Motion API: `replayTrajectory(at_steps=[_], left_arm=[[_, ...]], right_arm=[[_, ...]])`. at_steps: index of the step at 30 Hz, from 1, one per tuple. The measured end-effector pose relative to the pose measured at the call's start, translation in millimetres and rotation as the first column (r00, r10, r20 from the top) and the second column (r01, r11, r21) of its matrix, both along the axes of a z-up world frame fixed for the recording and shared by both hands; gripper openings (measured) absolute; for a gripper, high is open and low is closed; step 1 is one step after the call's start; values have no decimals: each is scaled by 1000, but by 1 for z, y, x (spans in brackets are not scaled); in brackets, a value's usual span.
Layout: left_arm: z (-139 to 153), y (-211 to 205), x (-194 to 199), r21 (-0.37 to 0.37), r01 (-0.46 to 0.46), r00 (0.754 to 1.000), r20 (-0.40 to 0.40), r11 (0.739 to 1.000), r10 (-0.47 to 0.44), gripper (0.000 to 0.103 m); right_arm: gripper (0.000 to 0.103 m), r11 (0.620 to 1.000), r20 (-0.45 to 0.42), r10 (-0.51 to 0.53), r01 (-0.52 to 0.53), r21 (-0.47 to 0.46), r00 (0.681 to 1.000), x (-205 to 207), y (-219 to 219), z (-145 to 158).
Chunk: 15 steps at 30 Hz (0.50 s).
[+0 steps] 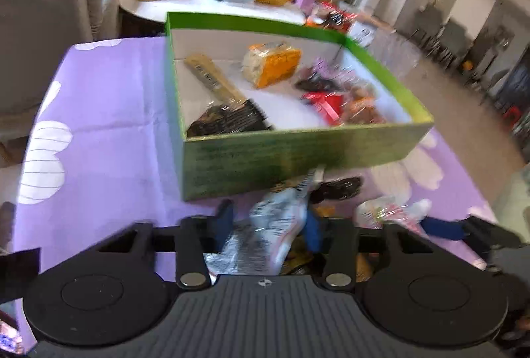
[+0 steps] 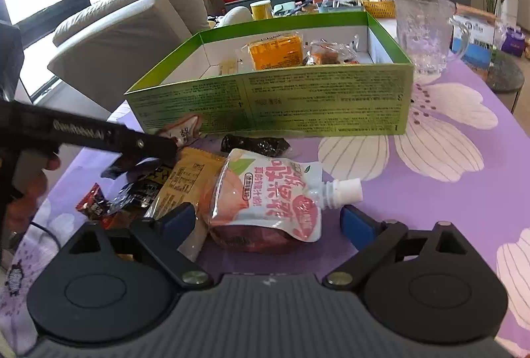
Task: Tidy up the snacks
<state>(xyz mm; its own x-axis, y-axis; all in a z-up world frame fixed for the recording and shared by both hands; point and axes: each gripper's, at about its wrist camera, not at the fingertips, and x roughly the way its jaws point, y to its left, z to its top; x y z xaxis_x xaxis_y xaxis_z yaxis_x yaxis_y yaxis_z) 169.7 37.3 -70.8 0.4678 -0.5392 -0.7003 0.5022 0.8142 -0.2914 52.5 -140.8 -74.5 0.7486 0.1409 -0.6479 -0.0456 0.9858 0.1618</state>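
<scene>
A green box (image 1: 265, 155) stands on the purple flowered cloth (image 1: 109, 112) and holds an orange packet (image 1: 271, 63), a long gold pack (image 1: 212, 79), a black packet (image 1: 228, 121) and a red one (image 1: 324, 102). In front of it my left gripper (image 1: 269, 225) has a white crinkly packet (image 1: 275, 222) between its fingers. The packet touches the right pad, but blur hides whether both pads press. My right gripper (image 2: 268, 220) stands open around a pink-and-white spouted pouch (image 2: 265, 202) lying on the cloth, pads clear of it. The left gripper (image 2: 165, 149) reaches in from the left.
Loose snacks lie left of the pouch: a yellow packet (image 2: 185, 179), a dark one (image 2: 255, 144), a small red one (image 2: 92, 205). A glass mug (image 2: 424, 33) stands right of the box (image 2: 271, 102). A sofa (image 2: 126, 26) and a cluttered low table (image 1: 212, 6) lie beyond.
</scene>
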Motion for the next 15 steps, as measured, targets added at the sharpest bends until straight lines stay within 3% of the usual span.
replayTrajectory(at_steps=[6, 9, 14, 15], left_arm=[[1, -5, -7, 34, 21, 999, 36, 999, -22, 31], [6, 1, -10, -15, 25, 999, 28, 1000, -24, 29], [24, 10, -17, -80, 25, 998, 54, 997, -20, 17], [26, 11, -18, -90, 25, 998, 56, 996, -20, 9]], right_arm=[[59, 999, 49, -5, 7, -40, 999, 2, 1, -7], [59, 999, 55, 2, 0, -40, 998, 1, -2, -7], [59, 999, 65, 9, -7, -34, 998, 2, -4, -6], [59, 999, 68, 8, -6, -32, 998, 1, -4, -6]])
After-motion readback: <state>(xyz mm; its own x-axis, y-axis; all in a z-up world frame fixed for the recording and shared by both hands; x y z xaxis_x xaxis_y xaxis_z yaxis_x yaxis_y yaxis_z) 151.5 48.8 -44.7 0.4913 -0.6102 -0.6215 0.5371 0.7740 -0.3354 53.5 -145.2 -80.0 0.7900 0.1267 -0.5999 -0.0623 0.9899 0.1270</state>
